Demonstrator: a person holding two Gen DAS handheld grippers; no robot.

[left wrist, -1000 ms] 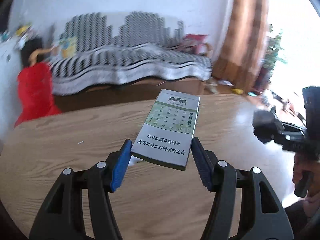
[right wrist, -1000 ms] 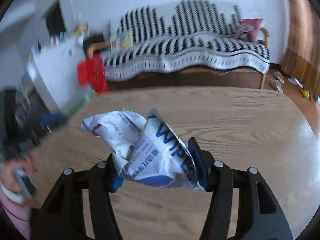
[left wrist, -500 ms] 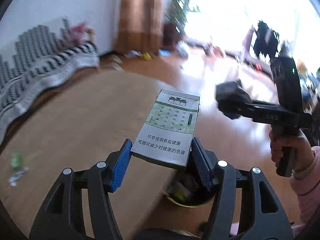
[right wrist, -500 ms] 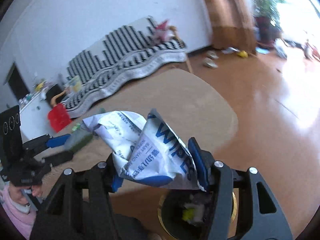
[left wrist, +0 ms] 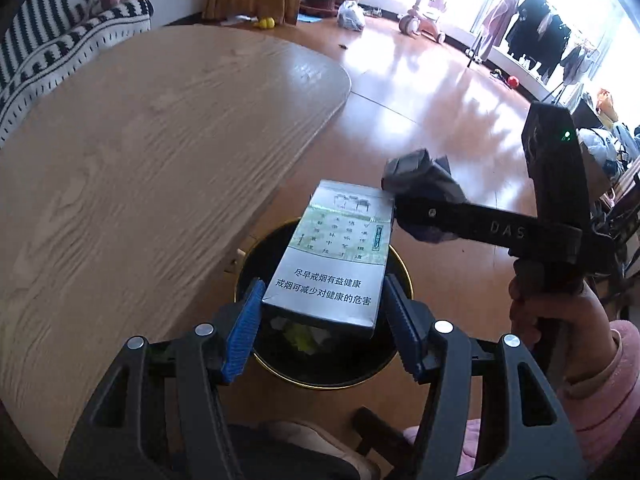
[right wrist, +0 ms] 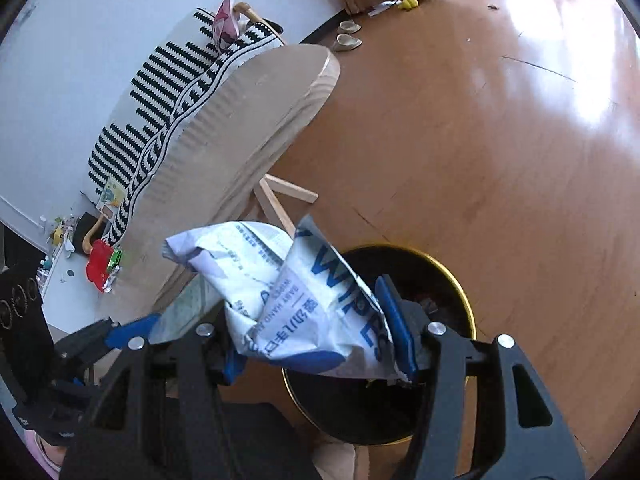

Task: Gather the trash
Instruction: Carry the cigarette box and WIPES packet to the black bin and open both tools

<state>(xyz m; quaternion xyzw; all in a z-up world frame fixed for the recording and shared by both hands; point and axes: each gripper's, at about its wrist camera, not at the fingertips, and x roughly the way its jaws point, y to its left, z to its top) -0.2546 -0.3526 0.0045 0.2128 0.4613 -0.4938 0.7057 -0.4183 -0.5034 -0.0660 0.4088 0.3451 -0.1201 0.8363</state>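
My left gripper [left wrist: 322,324] is shut on a grey-green cigarette pack [left wrist: 334,254] and holds it over a black trash bin with a gold rim [left wrist: 256,256] on the floor. My right gripper [right wrist: 318,336] is shut on a crumpled white and blue wipes packet [right wrist: 292,296] and holds it above the same bin [right wrist: 456,280]. The right gripper also shows in the left wrist view [left wrist: 420,196], at the right of the pack. The left gripper shows at the lower left of the right wrist view [right wrist: 120,330]. Trash lies inside the bin.
The wooden table [left wrist: 140,140] is at the left, its edge next to the bin. A striped sofa [right wrist: 160,92] stands behind it. A red item and a small green scrap [right wrist: 104,264] lie at the table's far end. Shiny wooden floor [left wrist: 420,92] lies beyond.
Both grippers swung from over the table to above the floor bin, each still holding its item. The view now tilts down into the bin.
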